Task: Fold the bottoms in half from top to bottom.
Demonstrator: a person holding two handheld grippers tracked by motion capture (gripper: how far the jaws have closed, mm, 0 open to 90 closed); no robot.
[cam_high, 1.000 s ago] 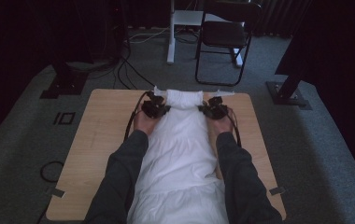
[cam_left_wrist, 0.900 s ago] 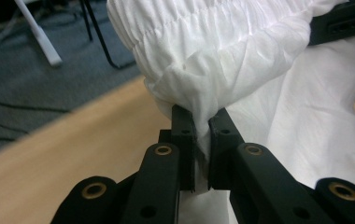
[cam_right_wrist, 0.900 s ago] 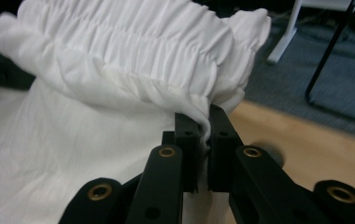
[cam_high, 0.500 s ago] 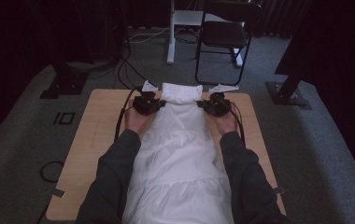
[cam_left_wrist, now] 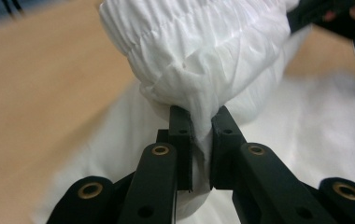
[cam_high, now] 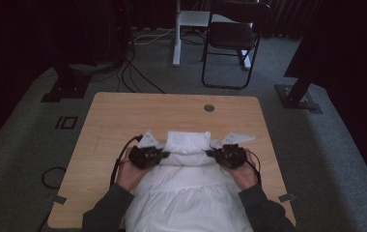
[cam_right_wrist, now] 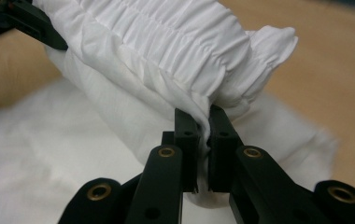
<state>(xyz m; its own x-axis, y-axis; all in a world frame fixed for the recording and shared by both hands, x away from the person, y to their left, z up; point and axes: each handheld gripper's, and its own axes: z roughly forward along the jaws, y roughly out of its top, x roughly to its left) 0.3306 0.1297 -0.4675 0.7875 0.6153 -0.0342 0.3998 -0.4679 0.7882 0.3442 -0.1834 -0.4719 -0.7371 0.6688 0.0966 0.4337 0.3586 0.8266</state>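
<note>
In the high view a white garment (cam_high: 189, 193) lies on the near half of the wooden table (cam_high: 123, 116), its gathered end folded back toward the person and lifted between two hand-held grippers. The left gripper (cam_high: 164, 154) bites the fold's left edge and the right gripper (cam_high: 209, 153) its right edge, the two well apart with the ruched band between them; a hand wraps each tool and dark sleeves (cam_high: 109, 212) come in from the bottom edge. Beyond the table a black chair (cam_high: 232, 38) stands on the grey carpet, with cables trailing at the far left. In the left gripper view the black jaws stand nearly together, clamped on a bunched pinch of the white garment (cam_left_wrist: 199, 60) — the cloth puffs up above the tips and more of it lies flat on the table behind. The other gripper shows at the top right corner, probably gripping the far edge, though that part is blurred. In the right gripper view the jaws are likewise pressed together on the garment (cam_right_wrist: 166, 51), just under its elasticated, ruched band — the fabric squeezed thin between them, tabletop beyond.
</note>
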